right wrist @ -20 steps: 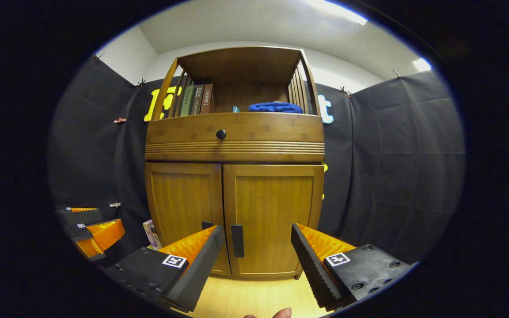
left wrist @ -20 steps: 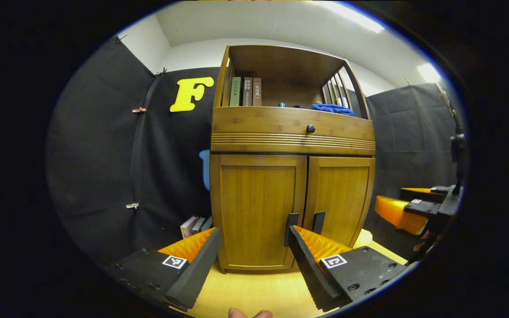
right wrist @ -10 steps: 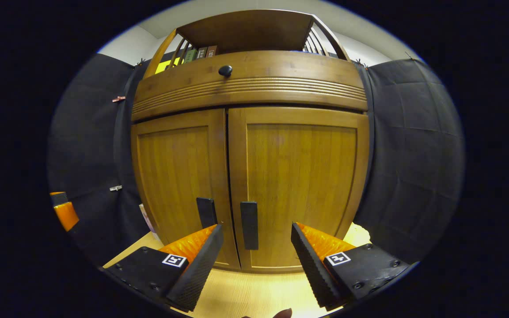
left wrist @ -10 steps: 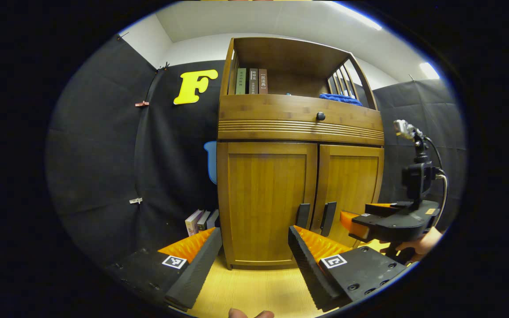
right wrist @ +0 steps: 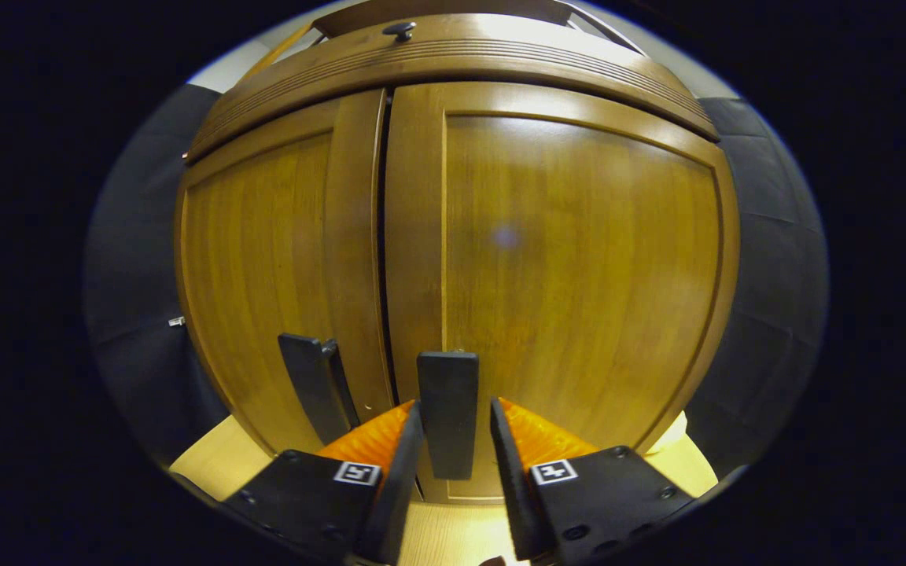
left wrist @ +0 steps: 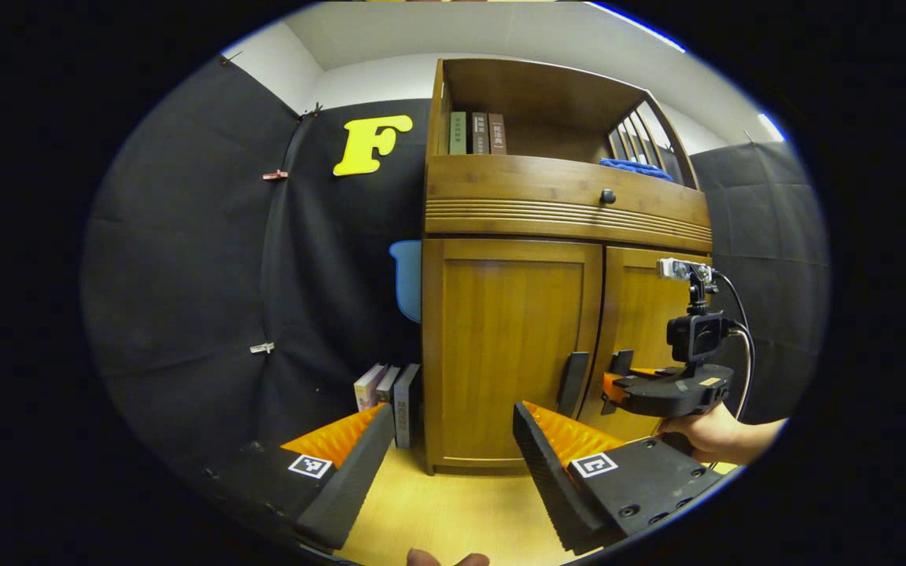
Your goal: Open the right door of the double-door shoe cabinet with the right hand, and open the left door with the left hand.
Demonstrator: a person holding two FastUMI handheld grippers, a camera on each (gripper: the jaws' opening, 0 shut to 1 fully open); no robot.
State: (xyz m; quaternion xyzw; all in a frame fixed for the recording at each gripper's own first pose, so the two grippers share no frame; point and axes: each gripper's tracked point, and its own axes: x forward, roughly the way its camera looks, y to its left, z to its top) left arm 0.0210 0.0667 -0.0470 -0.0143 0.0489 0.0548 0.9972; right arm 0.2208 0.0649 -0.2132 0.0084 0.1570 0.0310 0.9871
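The right tongs (right wrist: 453, 440) are closing round the right door's black handle (right wrist: 447, 413), contact unclear; the left tongs (left wrist: 453, 440) are hanging spread before the cabinet (left wrist: 512, 346); book-spine writing (left wrist: 478, 132) is illegible

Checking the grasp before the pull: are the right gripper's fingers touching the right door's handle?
Cannot tell. In the right gripper view the right gripper has a finger on each side of the right door's handle, almost closed on it, but neither contact nor a gap is plain.

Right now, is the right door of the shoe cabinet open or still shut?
Shut. The right door sits flush beside the left door, with the right gripper straddling its handle.
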